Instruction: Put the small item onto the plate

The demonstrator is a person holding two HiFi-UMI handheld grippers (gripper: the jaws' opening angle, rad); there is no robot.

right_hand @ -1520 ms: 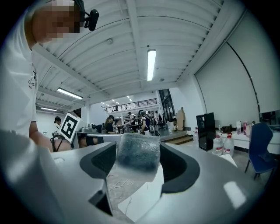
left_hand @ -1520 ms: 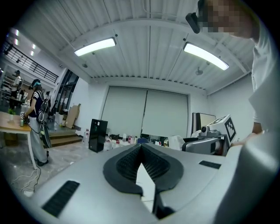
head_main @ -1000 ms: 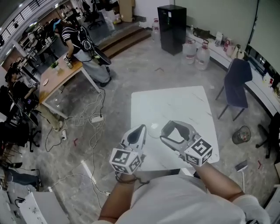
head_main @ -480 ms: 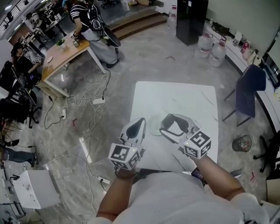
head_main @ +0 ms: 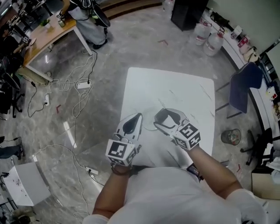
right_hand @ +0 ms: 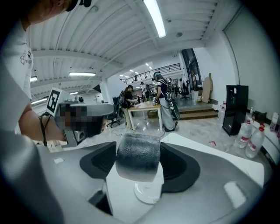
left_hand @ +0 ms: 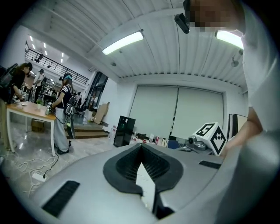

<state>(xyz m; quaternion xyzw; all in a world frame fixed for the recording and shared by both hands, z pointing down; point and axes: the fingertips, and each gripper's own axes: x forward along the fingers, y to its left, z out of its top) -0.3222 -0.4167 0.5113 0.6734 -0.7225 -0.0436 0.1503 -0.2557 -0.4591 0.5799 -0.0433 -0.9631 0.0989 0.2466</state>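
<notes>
In the head view, the person stood at the near end of a white table. The left gripper and the right gripper were held side by side over the table. A clear plate lay on the table between them, very faint against the white top. From here I could not make out what the right gripper carried. The table top looked bare apart from the plate. Around it was a grey marbled floor with loose cables. Further off there was a wooden desk, a blue chair, some water bottles and a black cabinet.

In the left gripper view, the jaws met at their tips and nothing was between them. Only a thin wedge of the white table showed through. This view looked out level across the room, with a long ceiling lamp above.

In the right gripper view, the jaws stood rather wide and pressed on the small item, a grey, rough-looking little cylinder, from both sides. A clear round disc showed on the table just under it. I took this for the plate, but I was not sure.

As I judged it, the item was picked up and brought to the plate, but it was not yet set down. What remained was to lower it, open the jaws and draw the gripper back.
</notes>
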